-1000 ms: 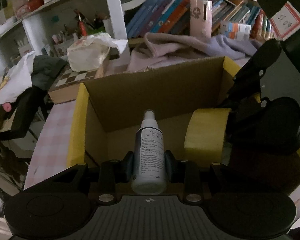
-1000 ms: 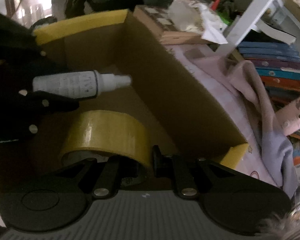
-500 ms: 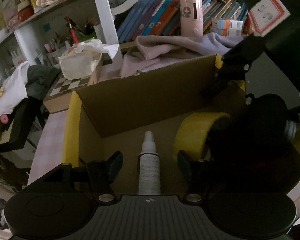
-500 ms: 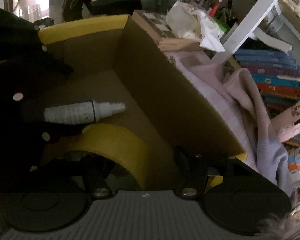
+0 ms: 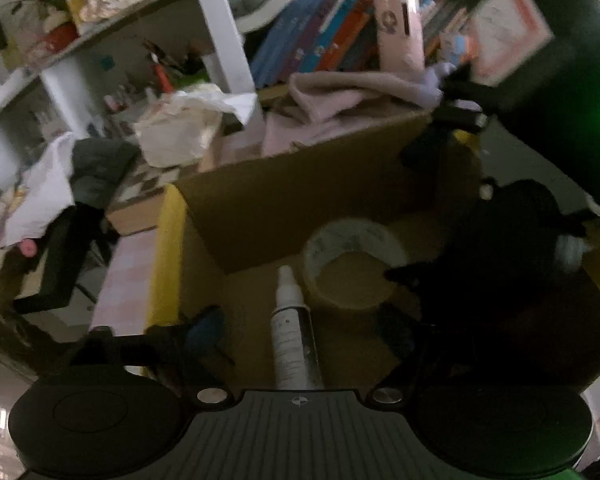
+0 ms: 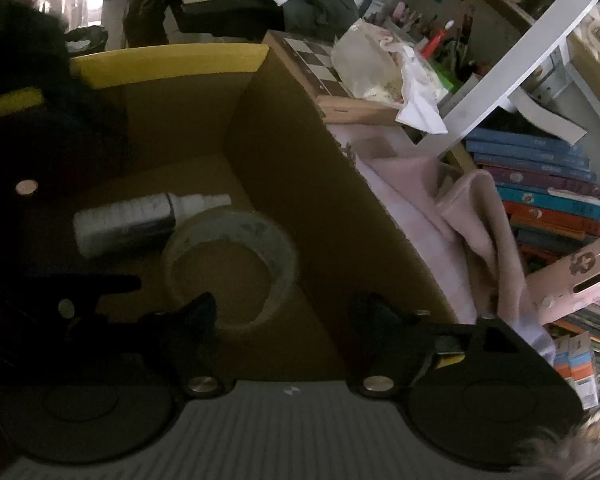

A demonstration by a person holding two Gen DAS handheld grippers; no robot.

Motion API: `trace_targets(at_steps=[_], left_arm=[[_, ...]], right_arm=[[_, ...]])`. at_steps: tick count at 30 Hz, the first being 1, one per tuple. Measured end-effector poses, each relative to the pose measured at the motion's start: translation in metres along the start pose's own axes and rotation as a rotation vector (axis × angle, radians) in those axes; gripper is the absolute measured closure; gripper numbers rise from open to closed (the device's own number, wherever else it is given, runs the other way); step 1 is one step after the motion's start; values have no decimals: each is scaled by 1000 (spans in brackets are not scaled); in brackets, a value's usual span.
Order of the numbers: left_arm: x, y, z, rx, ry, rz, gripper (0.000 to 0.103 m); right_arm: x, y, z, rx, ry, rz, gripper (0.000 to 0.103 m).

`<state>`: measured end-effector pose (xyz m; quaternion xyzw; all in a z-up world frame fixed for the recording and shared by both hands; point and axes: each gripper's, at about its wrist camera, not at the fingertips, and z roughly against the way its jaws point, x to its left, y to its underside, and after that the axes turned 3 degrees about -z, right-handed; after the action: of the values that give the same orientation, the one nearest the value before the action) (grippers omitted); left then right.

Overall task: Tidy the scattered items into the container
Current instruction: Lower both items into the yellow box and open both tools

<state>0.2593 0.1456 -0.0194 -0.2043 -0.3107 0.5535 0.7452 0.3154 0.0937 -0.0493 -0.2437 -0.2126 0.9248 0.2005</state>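
Two hand-held grippers hang over an open cardboard box with yellow-taped rims, both angled down into it. The left gripper has just been opening and now stands spread wide; a white spray bottle lies flat on the box floor between its fingers, touched by neither, nozzle pointing toward the far wall. The right gripper has likewise just been opening and is spread. A roll of tape lies flat on the box floor ahead of it, open centre facing up, free of the fingers. Bottle and roll rest just beside each other, near the corner where the far wall meets the side wall.

Both things look placed low and let go gently, so they settle without bouncing. Lying flat, neither can roll far.

Outside the box, beyond its far wall, a pink cloth is heaped against a row of books. A chessboard and a crumpled white bag sit past the far corner. Whether more scattered items remain to collect cannot be told from here.
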Motion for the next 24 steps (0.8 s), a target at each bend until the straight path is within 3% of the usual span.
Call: trace_targets(at_steps=[8, 16, 24], left_arm=[[-15, -3, 51, -89, -28, -14, 12], [-37, 2, 113, -204, -44, -9, 9], [-56, 22, 159, -249, -54, 9, 8]], right_arm=[[-2, 16, 55, -71, 9, -80, 18], [-1, 50, 127, -209, 15, -202, 17], [8, 87, 184, -314, 38, -328, 17]])
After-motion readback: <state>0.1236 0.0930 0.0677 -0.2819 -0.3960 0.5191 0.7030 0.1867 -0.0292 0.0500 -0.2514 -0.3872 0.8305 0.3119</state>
